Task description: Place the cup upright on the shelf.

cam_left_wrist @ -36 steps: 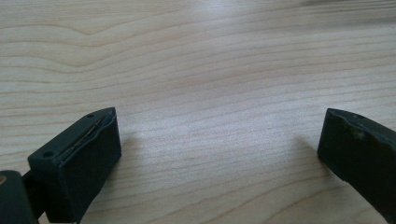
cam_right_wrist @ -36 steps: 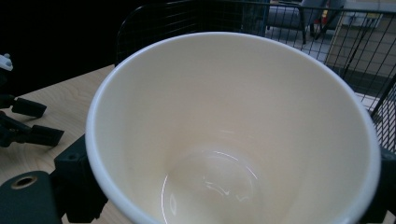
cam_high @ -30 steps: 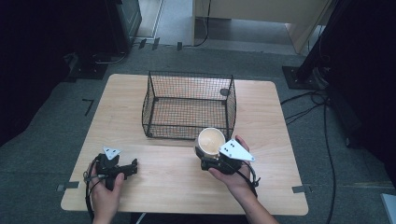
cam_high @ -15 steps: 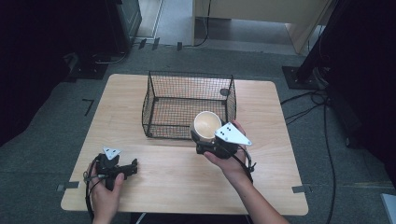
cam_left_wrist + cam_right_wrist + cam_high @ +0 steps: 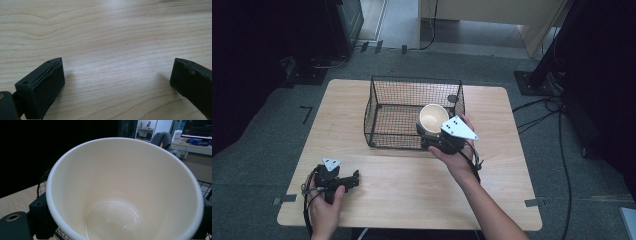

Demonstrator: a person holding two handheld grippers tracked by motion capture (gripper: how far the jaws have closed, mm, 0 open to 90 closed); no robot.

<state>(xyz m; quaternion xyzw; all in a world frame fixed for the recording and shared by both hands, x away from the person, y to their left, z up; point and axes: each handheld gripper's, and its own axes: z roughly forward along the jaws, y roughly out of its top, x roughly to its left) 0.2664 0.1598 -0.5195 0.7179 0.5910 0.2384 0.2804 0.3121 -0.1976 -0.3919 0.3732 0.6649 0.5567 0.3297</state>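
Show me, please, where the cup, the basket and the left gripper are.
cup (image 5: 432, 118): high view, on its pale inner wall.
basket (image 5: 371, 107): high view, on its left wire wall.
left gripper (image 5: 355, 178): high view, midway between its open jaws.

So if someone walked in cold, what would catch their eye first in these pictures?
Probably the cream cup, empty inside, clamped in the right gripper and held over the near right corner of the black wire basket at the table's middle. After that, the left gripper, jaws wide open with nothing between them, low over the bare wooden table near the front left edge.
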